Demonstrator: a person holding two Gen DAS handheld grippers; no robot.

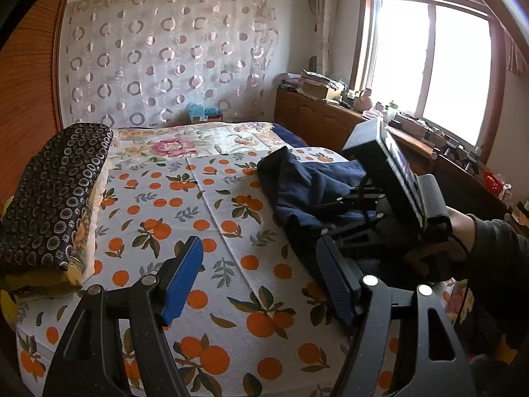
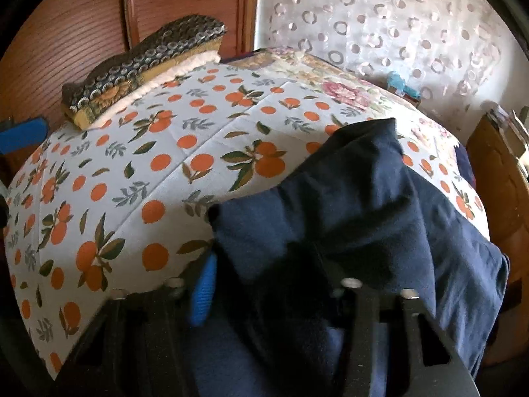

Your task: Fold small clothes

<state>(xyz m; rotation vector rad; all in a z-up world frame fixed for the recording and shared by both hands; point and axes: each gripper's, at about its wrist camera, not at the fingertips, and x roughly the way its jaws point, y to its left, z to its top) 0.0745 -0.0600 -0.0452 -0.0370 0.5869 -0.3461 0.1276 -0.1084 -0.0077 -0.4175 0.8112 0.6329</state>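
Observation:
A dark navy garment [image 1: 307, 182] lies crumpled on the right side of the bed with the orange-print cover [image 1: 198, 218]. My left gripper [image 1: 261, 281] is open and empty, hovering over the cover to the left of the garment. My right gripper [image 1: 334, 221] reaches into the garment from the right, held by a gloved hand. In the right wrist view the navy garment [image 2: 347, 205] is bunched up and draped over my right gripper [image 2: 264, 274]. One blue pad [image 2: 205, 291] shows at its left; the cloth hides the other, so I cannot tell the jaw state.
A folded dark patterned quilt [image 1: 56, 192] lies along the bed's left edge. A floral blanket [image 1: 185, 142] covers the far end. A wooden cabinet [image 1: 317, 122] with clutter stands under the window at the right. A wooden wardrobe [image 2: 66, 33] is behind the quilt.

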